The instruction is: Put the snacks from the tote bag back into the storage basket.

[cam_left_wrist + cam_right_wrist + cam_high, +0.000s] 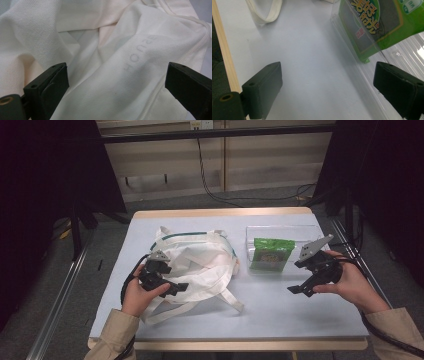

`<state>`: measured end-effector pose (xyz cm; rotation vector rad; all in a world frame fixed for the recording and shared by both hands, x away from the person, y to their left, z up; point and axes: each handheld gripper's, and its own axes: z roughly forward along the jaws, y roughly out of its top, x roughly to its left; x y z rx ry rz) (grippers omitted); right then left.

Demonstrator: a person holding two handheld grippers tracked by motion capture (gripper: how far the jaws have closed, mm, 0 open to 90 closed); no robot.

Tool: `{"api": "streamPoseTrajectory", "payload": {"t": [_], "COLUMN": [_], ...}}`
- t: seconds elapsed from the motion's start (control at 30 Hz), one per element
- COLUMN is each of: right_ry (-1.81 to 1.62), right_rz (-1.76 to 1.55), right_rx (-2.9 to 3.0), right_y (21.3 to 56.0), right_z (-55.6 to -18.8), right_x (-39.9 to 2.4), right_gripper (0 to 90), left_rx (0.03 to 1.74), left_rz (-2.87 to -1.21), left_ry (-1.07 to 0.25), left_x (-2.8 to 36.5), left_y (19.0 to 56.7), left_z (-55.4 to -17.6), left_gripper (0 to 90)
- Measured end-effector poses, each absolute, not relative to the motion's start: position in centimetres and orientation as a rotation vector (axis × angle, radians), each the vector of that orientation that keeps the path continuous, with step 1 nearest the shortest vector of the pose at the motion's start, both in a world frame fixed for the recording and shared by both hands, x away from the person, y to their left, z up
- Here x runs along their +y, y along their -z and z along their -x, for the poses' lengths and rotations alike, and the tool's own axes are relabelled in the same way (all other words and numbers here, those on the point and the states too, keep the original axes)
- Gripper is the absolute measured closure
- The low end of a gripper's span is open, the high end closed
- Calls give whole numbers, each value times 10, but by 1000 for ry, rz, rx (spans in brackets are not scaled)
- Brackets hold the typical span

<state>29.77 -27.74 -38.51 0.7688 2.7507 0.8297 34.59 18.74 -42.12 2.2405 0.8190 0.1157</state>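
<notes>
Cream cloth bag (pixel 195 265) lies crumpled on table (pixel 270 310), left of centre. Left gripper (pixel 172 287) hovers over it w/ jaws apart; right gripper (pixel 299 290), near right edge, also apart. Bag looks soft, light, floppy; best pinched at a strap (pixel 227 297) or rim fold.

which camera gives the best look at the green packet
The right gripper view: the green packet is close, its print legible, standing in the clear tray. The high view shows the whole packet in the tray, but small. In the left gripper view, the white bag lies before the open jaws.
</notes>
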Motion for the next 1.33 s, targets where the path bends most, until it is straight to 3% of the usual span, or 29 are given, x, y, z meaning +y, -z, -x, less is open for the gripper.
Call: {"api": "streamPoseTrajectory", "payload": {"t": [0.93,1.33], "right_ry": [-880,-894], "right_rz": [-819,-853], "right_rx": [2731,2715], "right_y": [432,473], "right_z": [-292,-292], "right_x": [-269,-263], "right_gripper": [73,43], "left_rx": [820,819], "left_rz": [-2229,-2228], "left_ry": [-112,-116], "left_x": [189,187], "left_y": [421,422], "left_z": [-345,-344], "left_gripper": [50,49]}}
